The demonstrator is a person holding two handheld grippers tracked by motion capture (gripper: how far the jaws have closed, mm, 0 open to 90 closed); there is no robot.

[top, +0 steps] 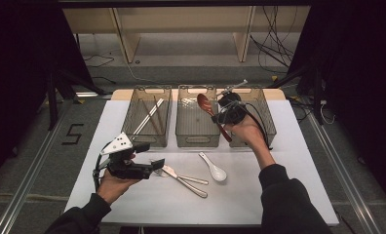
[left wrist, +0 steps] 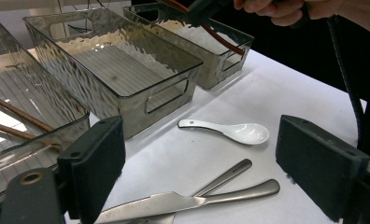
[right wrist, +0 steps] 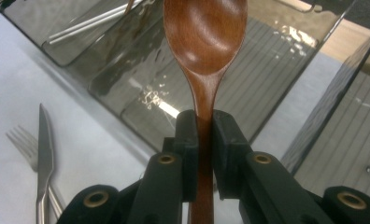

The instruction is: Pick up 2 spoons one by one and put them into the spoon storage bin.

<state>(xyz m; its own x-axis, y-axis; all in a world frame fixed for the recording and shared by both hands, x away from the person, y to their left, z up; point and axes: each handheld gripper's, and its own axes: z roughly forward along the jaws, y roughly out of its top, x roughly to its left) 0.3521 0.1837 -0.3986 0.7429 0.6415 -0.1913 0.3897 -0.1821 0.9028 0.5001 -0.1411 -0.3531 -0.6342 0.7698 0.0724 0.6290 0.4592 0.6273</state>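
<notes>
Reddish-brown wooden spoon, glossy bowl

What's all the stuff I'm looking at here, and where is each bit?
bins: 3, smoky clear plastic, in a row at the table's far side
chopsticks: several, brown and pale, in the left bin
wooden spoon: 1, reddish brown, held over the middle bin
ceramic spoon: 1, white, on the table in front of the bins
knife: 1, silver, beside the fork
fork: 1, silver, on the table
table: 1, white top
left gripper: black, jaws open, near the knife
right gripper: black, jaws shut on the wooden spoon
</notes>
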